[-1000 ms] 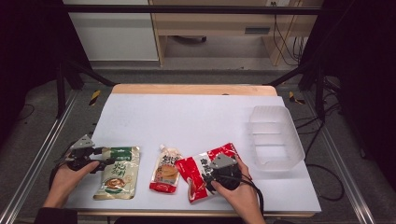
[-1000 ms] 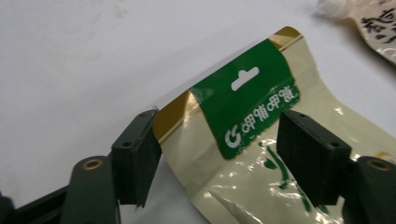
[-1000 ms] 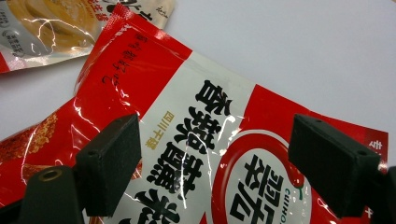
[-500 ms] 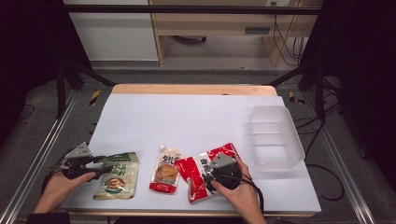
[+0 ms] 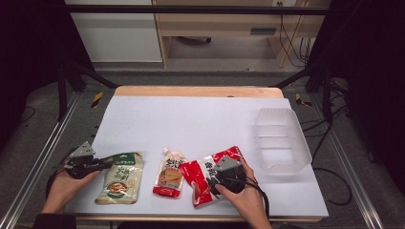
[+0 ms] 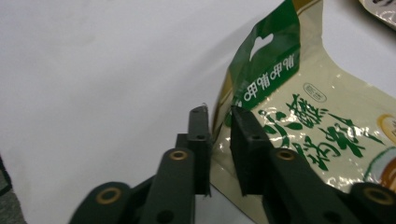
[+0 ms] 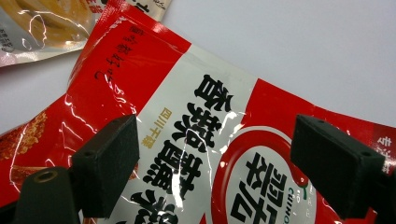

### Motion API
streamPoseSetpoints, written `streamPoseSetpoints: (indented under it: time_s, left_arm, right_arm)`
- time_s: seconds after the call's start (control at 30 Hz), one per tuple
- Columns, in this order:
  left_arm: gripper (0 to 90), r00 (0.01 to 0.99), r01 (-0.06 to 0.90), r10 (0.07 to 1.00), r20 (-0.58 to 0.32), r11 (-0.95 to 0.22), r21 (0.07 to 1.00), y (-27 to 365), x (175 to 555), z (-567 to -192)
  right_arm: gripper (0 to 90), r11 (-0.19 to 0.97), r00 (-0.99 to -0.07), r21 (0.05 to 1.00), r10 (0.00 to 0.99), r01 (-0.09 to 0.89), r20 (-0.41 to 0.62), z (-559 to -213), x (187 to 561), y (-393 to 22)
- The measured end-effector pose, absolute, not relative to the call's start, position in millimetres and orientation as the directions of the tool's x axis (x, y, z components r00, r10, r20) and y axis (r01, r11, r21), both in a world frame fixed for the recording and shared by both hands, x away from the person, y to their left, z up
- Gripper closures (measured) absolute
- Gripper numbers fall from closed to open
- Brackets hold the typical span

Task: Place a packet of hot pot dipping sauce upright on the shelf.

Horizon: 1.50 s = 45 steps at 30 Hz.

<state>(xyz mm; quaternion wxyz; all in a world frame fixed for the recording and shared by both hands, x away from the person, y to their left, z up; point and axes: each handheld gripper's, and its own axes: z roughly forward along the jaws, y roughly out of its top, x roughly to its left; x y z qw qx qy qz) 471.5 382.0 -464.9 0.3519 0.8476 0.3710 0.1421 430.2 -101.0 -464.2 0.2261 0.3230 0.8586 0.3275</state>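
At the near left of the white bench (image 5: 200, 119), the left claw (image 5: 107, 163) has just been closing and now pinches the left edge of the green-topped pouch (image 5: 120, 177), its jaws narrow with the foil between them in the left gripper view (image 6: 219, 126). That pouch lies flat near the front edge. At the near right, the right claw (image 5: 213, 177) hovers with jaws wide over the red-and-white packet (image 5: 203, 174), gripping nothing; its pads (image 7: 109, 156) stand apart above the packet's print. Between the two lies a small spouted sachet (image 5: 169, 172). Farther right sits a clear plastic tub (image 5: 282, 140).
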Motion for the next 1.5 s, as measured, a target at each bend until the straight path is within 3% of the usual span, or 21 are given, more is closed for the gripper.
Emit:
streamPoseSetpoints:
  time_s: [0.07, 0.13, 0.43, 0.87, 1.13, 1.5]
  left_arm:
    - [88.3, 0.686, 0.526, 0.728, -0.019, -0.476, 0.705, 383, 471, -464]
    - [89.7, 0.685, 0.523, 0.728, -0.016, -0.476, 0.707, 384, 468, -458]
    - [90.0, 0.687, 0.448, 0.727, 0.0, -0.423, 0.788, 387, 437, -402]
    - [90.0, 0.78, 0.286, 0.615, 0.116, -0.515, 0.808, 350, 398, -332]
    - [90.0, 0.727, 0.268, 0.668, 0.157, -0.487, 0.831, 325, 421, -314]
    - [90.0, 0.77, 0.246, 0.622, 0.143, -0.495, 0.833, 294, 445, -307]
  right_arm:
    - [16.2, 0.578, -0.689, 0.707, 0.703, 0.408, -0.176, -464, 430, -101]
    - [16.1, 0.577, -0.69, 0.708, 0.703, 0.407, -0.176, -464, 430, -101]
    - [15.8, 0.574, -0.694, 0.709, 0.701, 0.411, -0.165, -462, 428, -101]
    - [16.4, 0.526, -0.71, 0.735, 0.699, 0.428, -0.087, -458, 426, -103]
    - [20.7, 0.561, -0.759, 0.749, 0.64, 0.353, -0.122, -426, 434, -95]
    - [16.0, 0.683, -0.802, 0.661, 0.562, 0.311, -0.204, -391, 457, -84]
